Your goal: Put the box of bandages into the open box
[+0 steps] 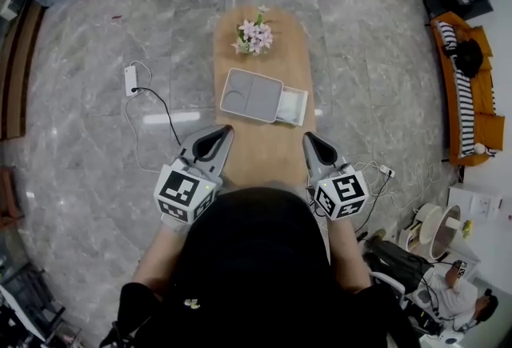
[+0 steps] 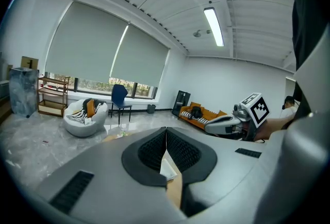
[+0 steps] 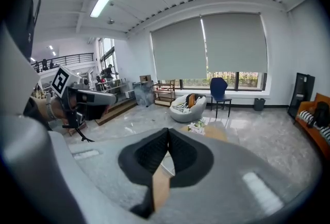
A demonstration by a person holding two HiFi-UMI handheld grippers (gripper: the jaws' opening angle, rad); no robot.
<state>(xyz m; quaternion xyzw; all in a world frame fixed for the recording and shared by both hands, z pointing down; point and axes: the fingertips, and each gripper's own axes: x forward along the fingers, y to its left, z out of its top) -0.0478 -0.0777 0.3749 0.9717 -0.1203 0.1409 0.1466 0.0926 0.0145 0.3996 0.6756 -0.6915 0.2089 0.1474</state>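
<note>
Grippers hover over the near end of the wooden surface (image 1: 268,153): the left gripper (image 1: 226,130) and the right gripper (image 1: 309,138), each with its jaws pressed together and nothing between them. Farther along the surface lies the grey open box (image 1: 250,94). A white box (image 1: 293,105) touches its right edge; whether it is the bandages cannot be told. Flowers (image 1: 254,36) stand beyond.

Pink flowers (image 1: 254,36) top the far end of the wooden table (image 1: 264,150); a white power strip (image 1: 131,80) lies on the floor (image 1: 376,74).
</note>
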